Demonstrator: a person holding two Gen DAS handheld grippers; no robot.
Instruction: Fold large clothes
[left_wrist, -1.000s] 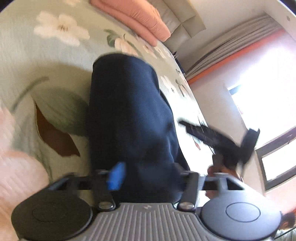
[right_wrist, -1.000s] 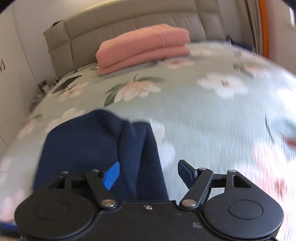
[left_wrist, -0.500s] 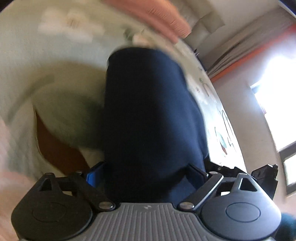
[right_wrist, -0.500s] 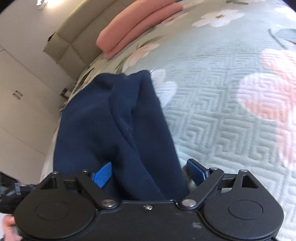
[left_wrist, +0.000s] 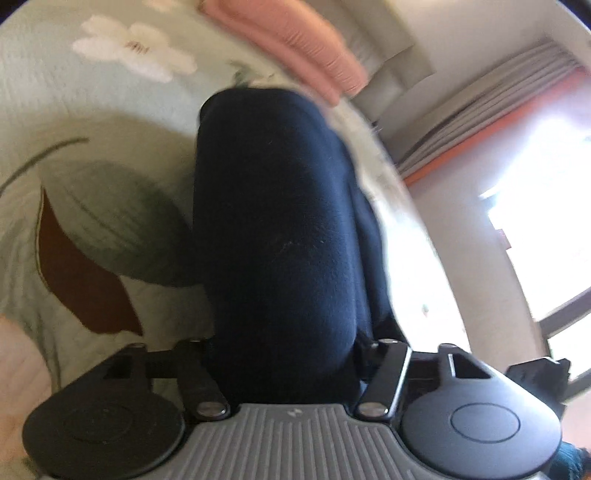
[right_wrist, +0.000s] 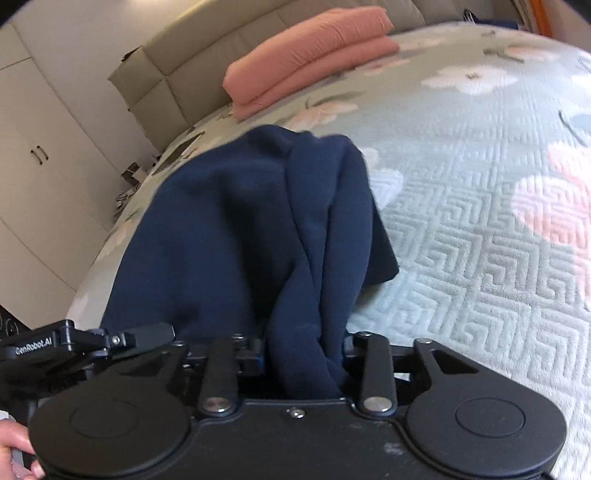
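A dark navy garment of thick, fleecy fabric lies on a bed covered by a pale green quilted bedspread printed with white and pink flowers. In the right wrist view the cloth spreads wide and fairly smooth on its left part, while its right part is gathered into long lengthwise folds that narrow toward the camera and run down between the fingers of the right hand-held gripper, whose jaws are drawn in tight on that bunched edge. The left hand-held gripper likewise has its jaws pressed against a thick rounded roll of the same navy garment, which fills the middle of the left wrist view and stretches away over the bedspread; that view is somewhat blurred. The other gripper's black body shows at the lower left of the right wrist view, just beside the cloth's near edge. Farther up the bed, well apart from the garment, sits a folded pink blanket near the beige padded headboard. White cupboards stand at the left of that view.
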